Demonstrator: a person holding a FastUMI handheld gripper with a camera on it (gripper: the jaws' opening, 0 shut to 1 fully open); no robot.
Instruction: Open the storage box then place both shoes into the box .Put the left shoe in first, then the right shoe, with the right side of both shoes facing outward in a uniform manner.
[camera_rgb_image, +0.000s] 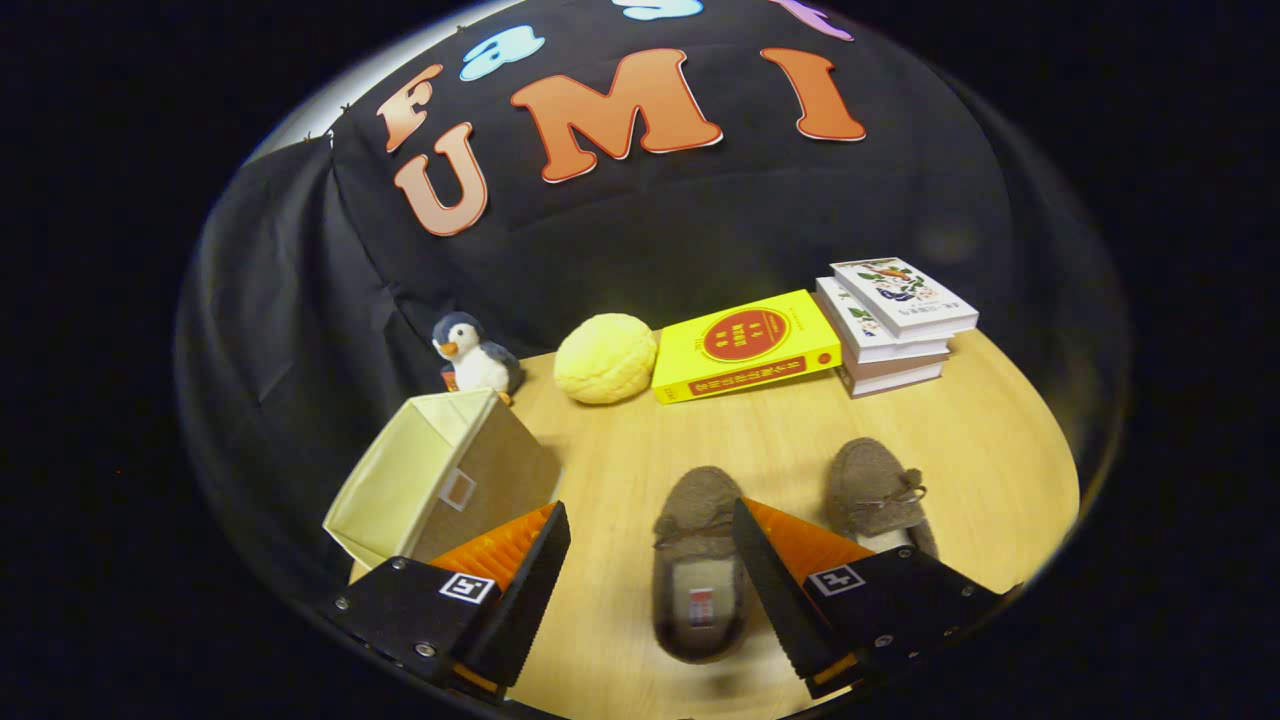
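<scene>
Wooden table (800, 420) held both shoes side by side; the gripper (650, 520) hovered with fingers apart over the left shoe (695, 560), likely first; right shoe (875, 490) waited; storage box (440, 480) lay tipped nearby.

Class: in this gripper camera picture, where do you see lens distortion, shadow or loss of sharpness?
Gripper view: fisheye bends the light wooden table edge into a curve; the open gripper near the brown fuzzy slipper looks oversized; soft shadow lies under the round yellow plush ball; the centre is sharp and the rim dims.
</scene>
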